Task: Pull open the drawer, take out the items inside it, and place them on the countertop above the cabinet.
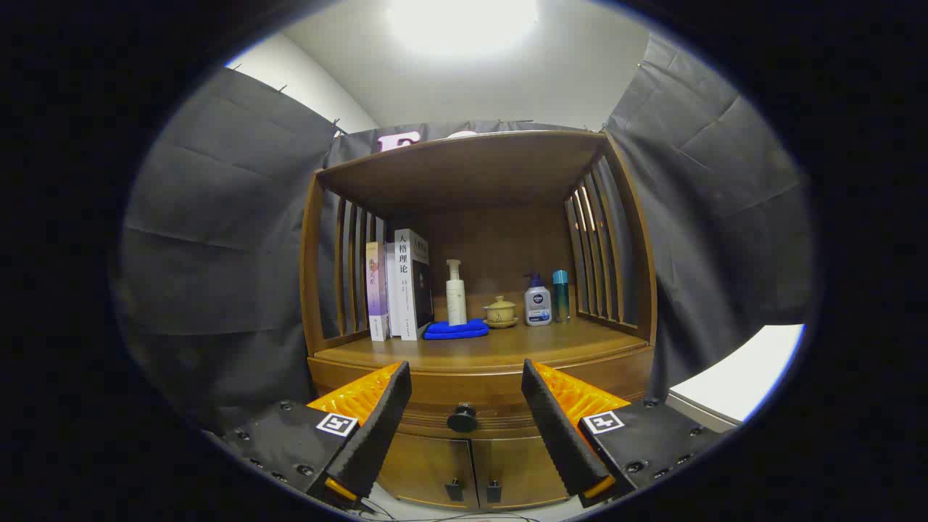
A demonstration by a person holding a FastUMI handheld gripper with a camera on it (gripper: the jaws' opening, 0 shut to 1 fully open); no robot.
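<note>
Drawer [478,395] closed, knob [462,417] centred between gripper [466,377] fingers, fingers spread apart, not touching.

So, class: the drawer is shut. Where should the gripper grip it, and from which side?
Grip the round black knob at the middle of the drawer front, coming straight in from the front. It juts out between the open gripper's fingers, which could close on its sides.

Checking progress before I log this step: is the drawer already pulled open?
No, the drawer sits flush with the cabinet front, its knob untouched between the open tool fingers.
</note>
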